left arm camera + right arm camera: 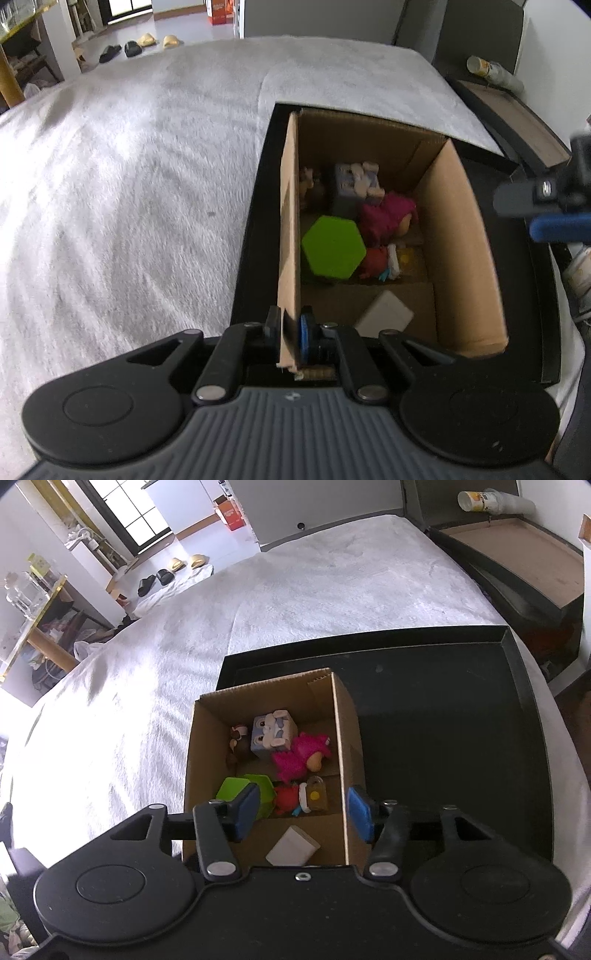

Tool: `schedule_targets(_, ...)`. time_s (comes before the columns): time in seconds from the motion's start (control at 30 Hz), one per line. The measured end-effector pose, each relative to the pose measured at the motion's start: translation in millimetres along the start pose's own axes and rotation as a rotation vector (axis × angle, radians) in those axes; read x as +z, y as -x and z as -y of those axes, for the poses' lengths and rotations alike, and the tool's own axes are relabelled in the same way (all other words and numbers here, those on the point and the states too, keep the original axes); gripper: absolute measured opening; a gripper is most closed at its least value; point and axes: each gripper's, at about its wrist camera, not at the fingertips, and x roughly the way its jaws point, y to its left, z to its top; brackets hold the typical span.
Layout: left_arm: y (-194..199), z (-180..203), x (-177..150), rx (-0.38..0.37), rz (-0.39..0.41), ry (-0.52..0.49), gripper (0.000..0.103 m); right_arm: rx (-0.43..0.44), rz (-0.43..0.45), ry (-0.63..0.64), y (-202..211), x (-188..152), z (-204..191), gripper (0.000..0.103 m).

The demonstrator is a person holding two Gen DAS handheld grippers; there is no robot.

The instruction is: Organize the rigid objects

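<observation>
An open cardboard box (pixel 465 236) (pixel 347 738) stands on a black tray (pixel 517 295) (pixel 443 709). Inside lie a green hexagon block (pixel 332 247) (pixel 264 786), a pink toy (pixel 388 214) (pixel 299 757), a blue-grey cube toy (pixel 354 184) (pixel 271 734), a brown figure (pixel 236 746), a red toy (pixel 375 260) (pixel 286 799) and a white block (pixel 386 314) (pixel 291 847). My left gripper (pixel 290 328) is shut on the box's left wall. My right gripper (pixel 303 814) is open and empty above the box's near end, one finger inside, one outside the right wall; it also shows in the left wrist view (pixel 546 206).
The tray lies on a bed with a white fuzzy blanket (pixel 129 184) (pixel 295 590). A second dark tray with a cardboard sheet (pixel 517 561) and a paper cup (pixel 491 500) sits at the far right. Slippers (pixel 140 44) lie on the floor beyond.
</observation>
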Motion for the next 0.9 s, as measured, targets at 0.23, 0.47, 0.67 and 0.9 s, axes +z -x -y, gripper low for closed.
schedule_targets(0.23, 26, 5, 11, 0.032, 0.025, -0.011, 0.009, 0.014, 0.023, -0.014, 15, -4, 11, 0.065)
schedule_targets(0.47, 58, 9, 17, 0.039, 0.061, -0.003, 0.038, 0.036, 0.065, -0.026, 38, -8, 22, 0.082)
schedule_targets(0.67, 87, 12, 20, 0.051, 0.113, -0.004, 0.069, 0.048, 0.102, -0.064, 61, -10, 35, 0.101)
schedule_targets(0.9, 110, 21, 19, 0.019, 0.116, -0.016, 0.083, 0.043, 0.126, -0.054, 79, -15, 44, 0.103)
